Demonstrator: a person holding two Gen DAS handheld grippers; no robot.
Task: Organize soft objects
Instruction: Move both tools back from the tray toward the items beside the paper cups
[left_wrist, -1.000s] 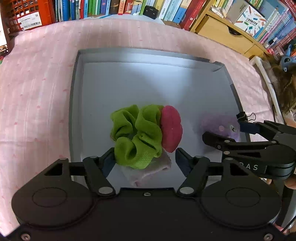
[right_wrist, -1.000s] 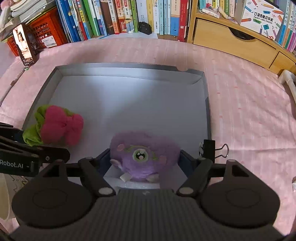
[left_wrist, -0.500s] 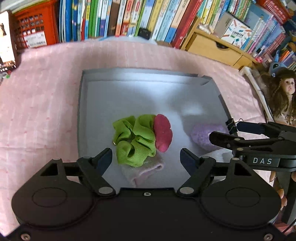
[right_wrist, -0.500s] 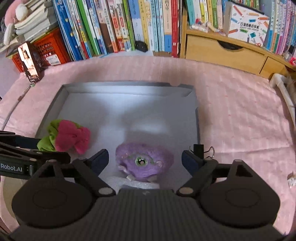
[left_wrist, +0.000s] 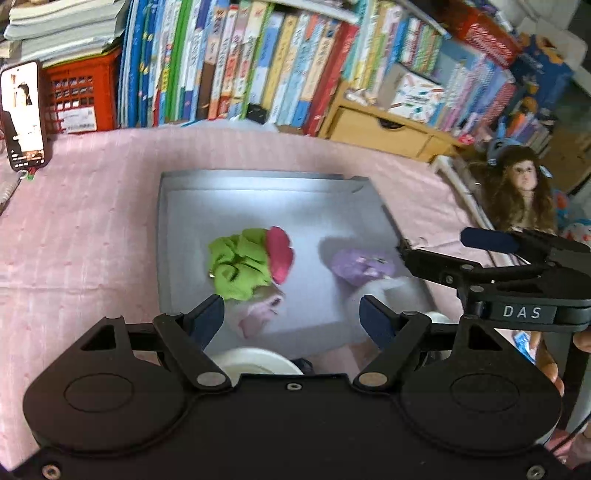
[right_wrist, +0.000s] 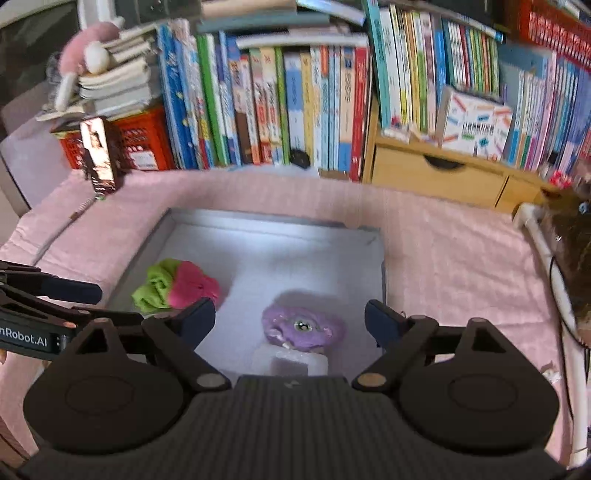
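Note:
A grey tray (left_wrist: 258, 192) lies on the pink cloth. In it a green scrunchie (left_wrist: 238, 264) and a red-pink scrunchie (left_wrist: 279, 254) sit together on a pale pink cloth (left_wrist: 258, 314). My left gripper (left_wrist: 291, 310) hovers open above and in front of them, holding nothing. A purple plush (right_wrist: 303, 326) with one eye rests on a white soft piece (right_wrist: 291, 360) at the tray's (right_wrist: 277, 229) near right. Above it my right gripper (right_wrist: 290, 314) has its jaws opening, and nothing is between them. The scrunchies (right_wrist: 177, 286) also show in the right wrist view.
Books (right_wrist: 277, 110) line the back, with a red crate (left_wrist: 77, 96), a propped phone (left_wrist: 24, 114) and a wooden drawer unit (right_wrist: 436, 173). A doll (left_wrist: 521, 192) stands at the right. A white bowl (left_wrist: 255, 360) sits under my left gripper.
Both grippers rose and drew back from the tray, with their jaws wider. The scrunchies and the purple plush stay in the tray, now farther below and free of the fingers.

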